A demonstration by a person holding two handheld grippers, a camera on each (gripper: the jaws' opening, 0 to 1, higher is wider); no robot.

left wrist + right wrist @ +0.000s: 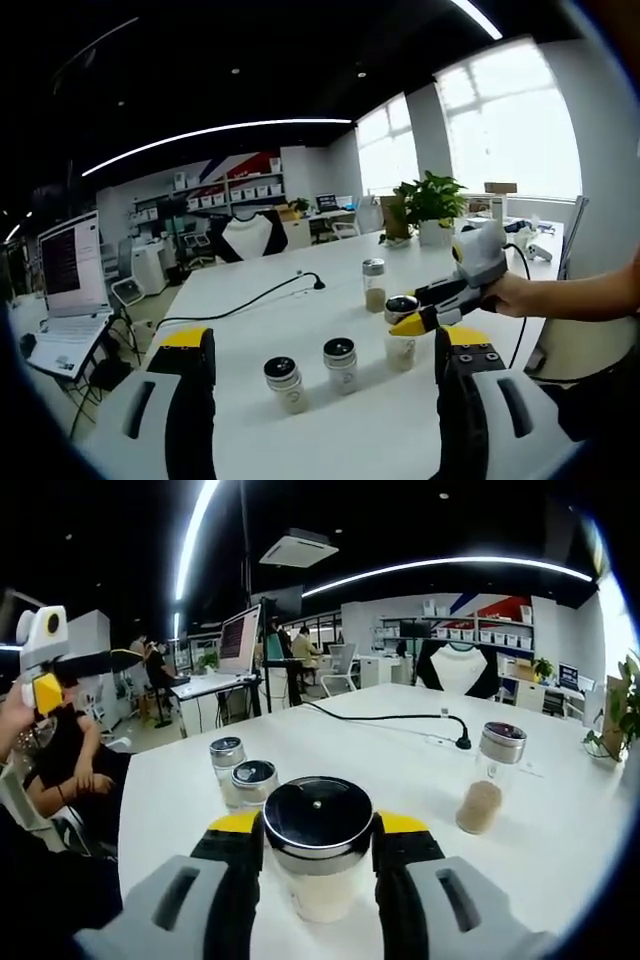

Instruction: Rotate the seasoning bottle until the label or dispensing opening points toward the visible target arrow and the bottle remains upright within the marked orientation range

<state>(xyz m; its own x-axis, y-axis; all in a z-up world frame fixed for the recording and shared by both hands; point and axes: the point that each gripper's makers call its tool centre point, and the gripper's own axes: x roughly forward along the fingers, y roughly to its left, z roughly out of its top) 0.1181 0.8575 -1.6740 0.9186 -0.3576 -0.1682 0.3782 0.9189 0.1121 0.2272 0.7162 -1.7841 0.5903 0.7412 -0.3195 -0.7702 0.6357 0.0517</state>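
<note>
Plainly, the right gripper (pixel 318 845) was clamped on the seasoning bottle (pixel 318 850), its yellow-tipped jaws pressing the black lid from both sides while the bottle stood upright on the white table (pixel 400 770). In the left gripper view that same bottle (pixel 402 335) sat at about two o'clock, gripped by the right gripper (pixel 405 318). The left gripper (pixel 325 365) hung released above the table, its jaws wide apart. Between them stood two small jars (pixel 312 372), side by side. A taller shaker (pixel 374 285) stood at twelve o'clock beyond, near a black cable (pixel 250 300).
</note>
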